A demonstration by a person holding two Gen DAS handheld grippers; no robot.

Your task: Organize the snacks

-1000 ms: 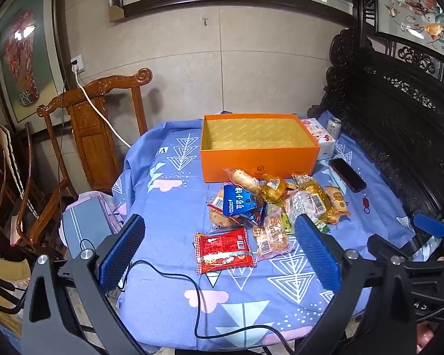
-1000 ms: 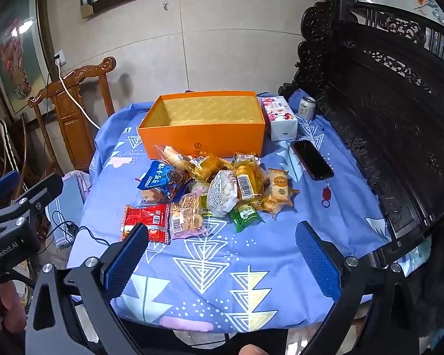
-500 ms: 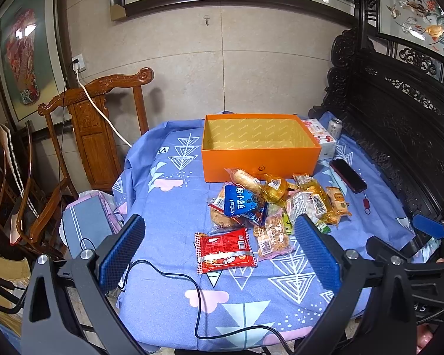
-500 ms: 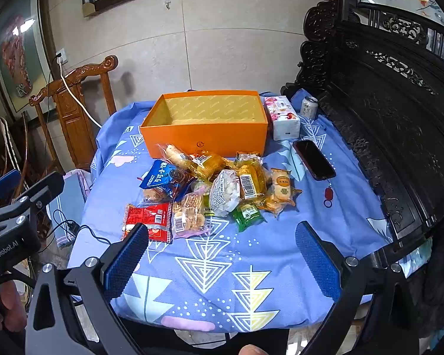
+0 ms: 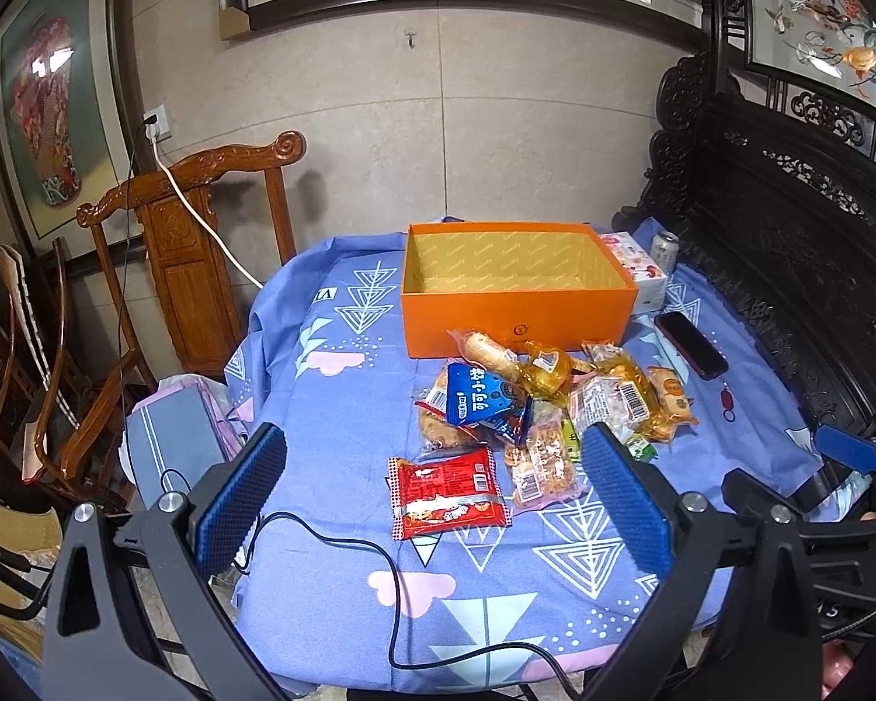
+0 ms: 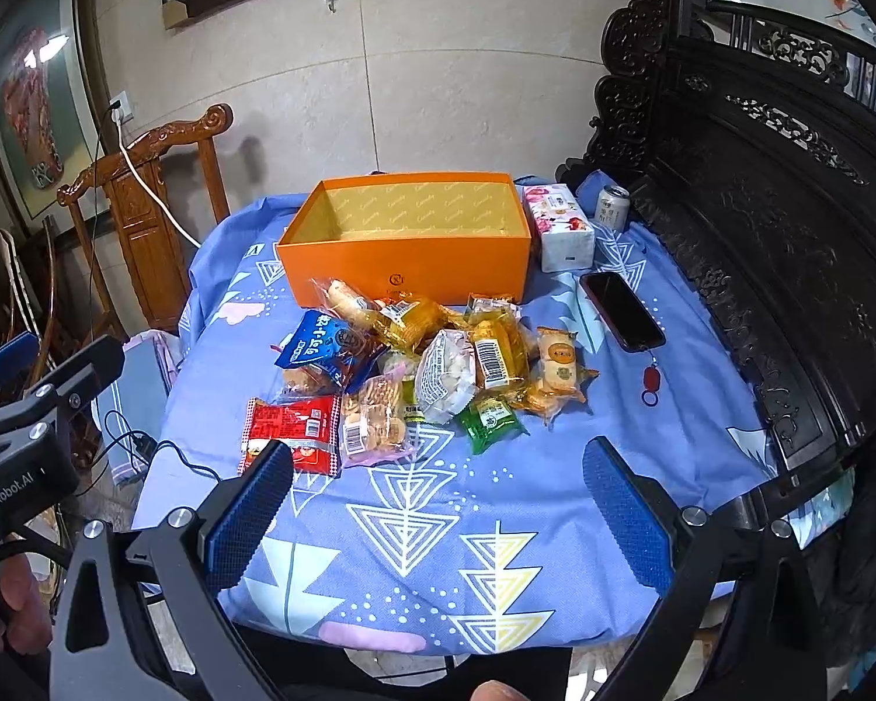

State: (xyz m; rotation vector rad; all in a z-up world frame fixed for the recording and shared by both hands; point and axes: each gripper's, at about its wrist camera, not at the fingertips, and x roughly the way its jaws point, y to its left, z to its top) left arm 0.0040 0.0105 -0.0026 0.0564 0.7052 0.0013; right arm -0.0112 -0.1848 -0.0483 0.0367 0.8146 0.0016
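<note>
Since a second ago nothing on the table has moved; my left gripper (image 5: 432, 496) and right gripper (image 6: 438, 511) stay spread wide, empty. One orange box (image 6: 406, 245) sits behind one heap of snacks (image 6: 426, 368), one red packet (image 6: 292, 432) nearest me

On the blue patterned tablecloth (image 6: 642, 455), the open orange cardboard box (image 6: 406, 269) stands at the back. The heap of wrapped snack packets (image 6: 414, 368) lies just before it. Right of the box sit a floral tissue box (image 6: 560, 228) and, behind it, a small drink can (image 6: 611, 205); a dark phone (image 6: 622, 311) lies before them.
</note>
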